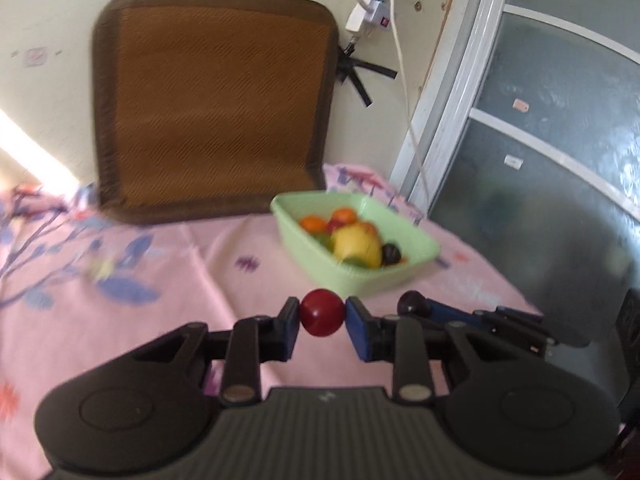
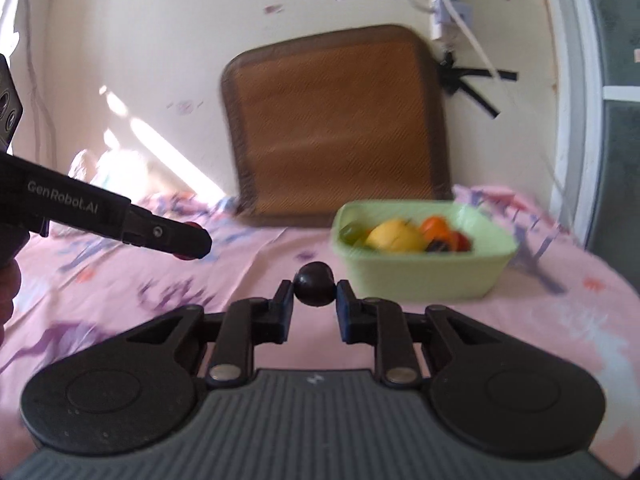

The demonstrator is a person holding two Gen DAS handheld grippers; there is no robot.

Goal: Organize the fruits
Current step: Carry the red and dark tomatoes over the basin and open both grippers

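Note:
My left gripper (image 1: 322, 317) is shut on a small round red fruit (image 1: 322, 312), held above the pink cloth. My right gripper (image 2: 315, 295) is shut on a small dark purple fruit (image 2: 315, 283). In the left wrist view the right gripper (image 1: 416, 305) shows at the right with its dark fruit (image 1: 412, 301). In the right wrist view the left gripper (image 2: 190, 240) reaches in from the left, a bit of red showing at its tip. A pale green basin (image 1: 420, 252) (image 2: 420, 280) ahead holds several fruits: a yellow one (image 1: 358, 245) (image 2: 394, 236), orange ones and a dark one.
A pink flowered cloth (image 1: 160, 280) covers the table. A brown square cushion (image 1: 212, 104) leans on the wall behind the basin. A power strip with a white cable (image 1: 404, 80) hangs on the wall. A frosted glass door (image 1: 552, 140) stands to the right.

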